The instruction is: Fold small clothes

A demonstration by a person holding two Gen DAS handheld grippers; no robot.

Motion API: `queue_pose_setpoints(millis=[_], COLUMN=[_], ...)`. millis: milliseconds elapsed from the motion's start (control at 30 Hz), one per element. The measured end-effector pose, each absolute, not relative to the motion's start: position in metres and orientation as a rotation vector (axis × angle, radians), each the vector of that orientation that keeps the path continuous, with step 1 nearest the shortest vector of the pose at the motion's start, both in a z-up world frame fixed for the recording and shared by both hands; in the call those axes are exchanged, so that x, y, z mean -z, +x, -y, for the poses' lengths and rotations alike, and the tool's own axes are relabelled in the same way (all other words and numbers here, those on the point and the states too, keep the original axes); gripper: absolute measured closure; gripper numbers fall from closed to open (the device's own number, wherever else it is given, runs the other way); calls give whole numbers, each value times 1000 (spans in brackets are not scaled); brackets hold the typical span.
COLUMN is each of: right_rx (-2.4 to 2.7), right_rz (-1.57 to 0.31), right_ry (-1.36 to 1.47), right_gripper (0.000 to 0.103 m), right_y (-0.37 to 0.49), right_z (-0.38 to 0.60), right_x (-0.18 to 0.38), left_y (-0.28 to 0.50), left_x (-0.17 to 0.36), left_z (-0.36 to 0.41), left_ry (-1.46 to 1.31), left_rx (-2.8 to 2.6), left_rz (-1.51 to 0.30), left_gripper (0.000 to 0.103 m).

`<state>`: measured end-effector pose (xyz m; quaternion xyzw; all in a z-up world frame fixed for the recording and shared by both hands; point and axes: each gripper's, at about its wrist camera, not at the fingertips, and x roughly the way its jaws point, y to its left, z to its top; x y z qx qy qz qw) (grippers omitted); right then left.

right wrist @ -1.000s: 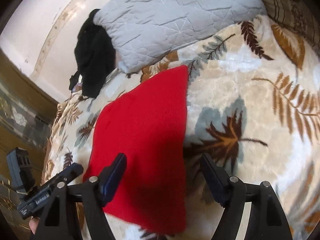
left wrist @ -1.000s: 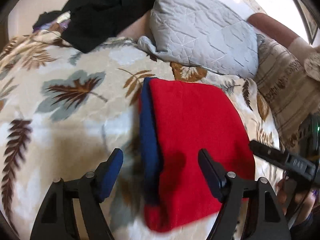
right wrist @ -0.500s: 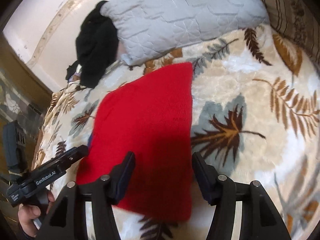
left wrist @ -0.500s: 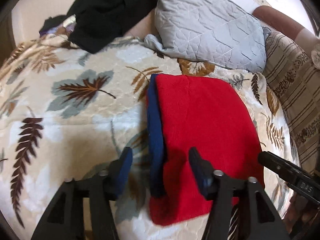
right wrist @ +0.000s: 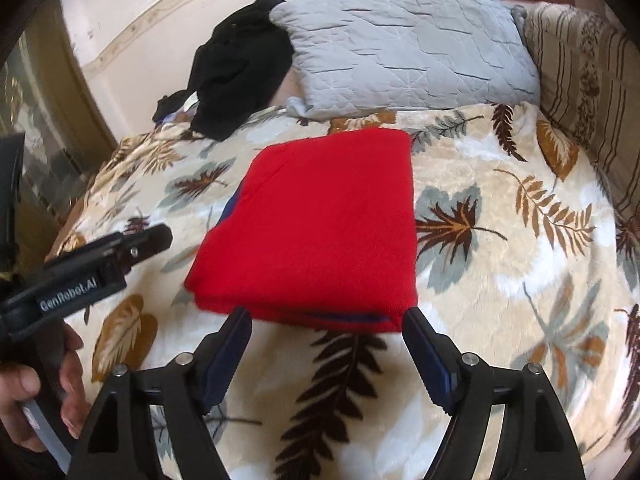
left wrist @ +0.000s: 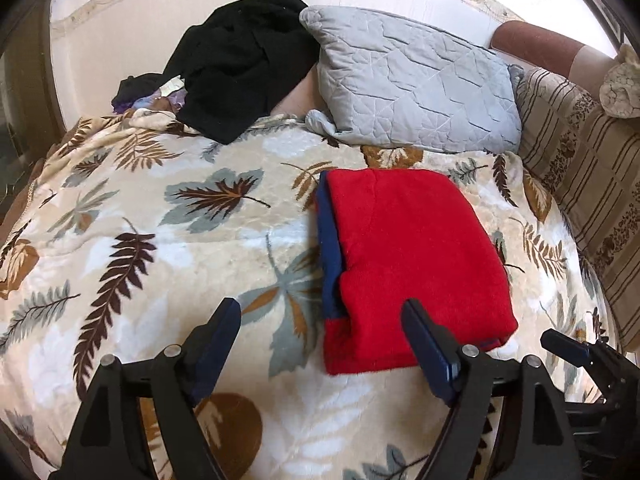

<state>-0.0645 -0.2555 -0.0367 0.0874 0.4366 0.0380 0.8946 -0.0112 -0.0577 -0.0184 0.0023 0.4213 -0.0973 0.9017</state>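
Note:
A red garment [left wrist: 412,256] with a navy edge lies folded into a flat rectangle on the leaf-print blanket [left wrist: 168,240]. It also shows in the right wrist view [right wrist: 320,224]. My left gripper [left wrist: 320,316] is open and empty, above the blanket just short of the garment's near left corner. My right gripper [right wrist: 326,324] is open and empty, just short of the garment's near edge. The left gripper's body [right wrist: 88,272] shows at the left of the right wrist view.
A grey quilted pillow [left wrist: 412,88] and a heap of black clothes [left wrist: 240,64] lie at the head of the bed. Striped cushions [left wrist: 592,168] line the right side. A wall runs behind. The blanket [right wrist: 520,240] stretches to both sides of the garment.
Both grippers have drawn back from over the folded garment toward the near side, and stand open short of its near edge. The garment has stayed flat.

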Motion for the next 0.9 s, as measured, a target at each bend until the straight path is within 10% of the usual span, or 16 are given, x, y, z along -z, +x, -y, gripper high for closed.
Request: queue_pose_setpoints(millis=[900], right_rx=[72], right_rz=[-847], right_ry=[90], right_gripper=[0], right_y=[-84], right_z=[252], right_x=[22], left_y=[-54], left_x=[-5], left_z=[53], left_ry=[51], left_rx=[96], left_rz=[-805], left_gripper=[5])
